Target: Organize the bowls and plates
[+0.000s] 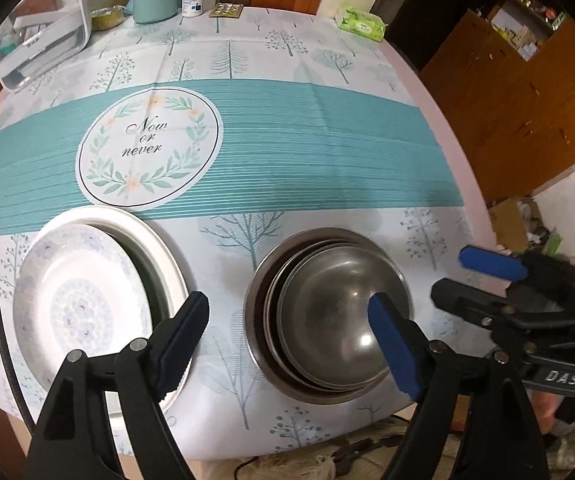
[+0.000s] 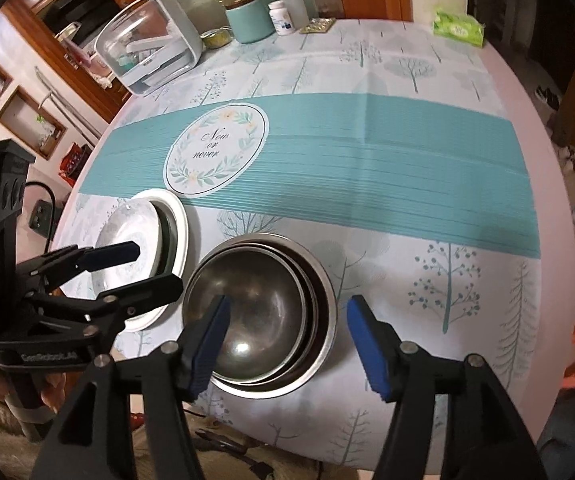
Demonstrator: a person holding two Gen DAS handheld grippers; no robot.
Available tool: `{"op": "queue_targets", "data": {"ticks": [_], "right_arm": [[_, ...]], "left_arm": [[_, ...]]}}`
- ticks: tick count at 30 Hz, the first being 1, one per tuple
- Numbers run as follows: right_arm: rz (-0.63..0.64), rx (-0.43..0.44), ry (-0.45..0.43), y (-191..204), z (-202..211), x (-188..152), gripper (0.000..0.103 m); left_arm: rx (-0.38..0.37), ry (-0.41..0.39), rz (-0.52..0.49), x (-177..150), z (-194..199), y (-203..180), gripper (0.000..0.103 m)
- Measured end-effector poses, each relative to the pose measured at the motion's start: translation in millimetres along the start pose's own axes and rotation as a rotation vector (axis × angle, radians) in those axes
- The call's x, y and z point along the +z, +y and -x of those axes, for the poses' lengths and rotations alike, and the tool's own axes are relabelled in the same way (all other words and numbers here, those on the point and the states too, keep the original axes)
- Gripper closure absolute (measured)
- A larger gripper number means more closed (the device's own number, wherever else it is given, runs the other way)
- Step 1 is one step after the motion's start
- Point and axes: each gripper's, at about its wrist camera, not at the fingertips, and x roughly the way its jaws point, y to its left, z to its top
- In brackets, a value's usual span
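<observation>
Both grippers hang open over the table's near edge, gripping nothing. Left gripper (image 1: pixel 289 344) has stacked plates (image 1: pixel 83 304) at ten o'clock; right gripper (image 2: pixel 287 344) straddles nested steel bowls (image 2: pixel 259 316) at twelve.

Stack of nested stainless steel bowls (image 1: pixel 327 316): three or four, upright, smallest innermost, shifted off-centre so the rims crowd to one side. Dull grey interior with a bright glare spot. Sits on the worktop directly below and ahead of the right claw (image 2: pixel 287 340), whose spread blue pads straddle the near rim without touching.

Patterned white plate (image 1: pixel 75 304): pale blue floral print, tilted, resting in a larger plain white plate (image 1: pixel 155 236) lying flat. Both lie left of the bowls, under the left claw (image 1: pixel 287 336), apart from its pads.
</observation>
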Motion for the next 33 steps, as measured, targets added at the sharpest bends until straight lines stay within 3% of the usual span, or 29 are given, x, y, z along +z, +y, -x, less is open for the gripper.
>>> {"op": "queue_targets", "data": {"ticks": [6, 12, 28, 33], "right_arm": [[0.02, -0.038, 0.005, -2.9, -6.4, -4.3, 0.042], [-0.023, -0.045, 0.047, -15.0, -21.6, -12.7, 0.042], [-0.152, 0.031, 0.153, -44.6, -59.1, -21.4, 0.042], [-0.174, 0.065, 0.187, -48.0, -64.9, -22.9, 0.042]], "left_arm": [[0.03, 0.007, -0.026, -7.8, -10.9, -4.1, 0.022], [0.015, 0.056, 0.004, -13.8, -25.9, 1.7, 0.022], [-0.154, 0.187, 0.181, -21.0, -63.1, 30.7, 0.024], [-0.191, 0.222, 0.19, -21.9, -70.2, 28.6, 0.033]]}}
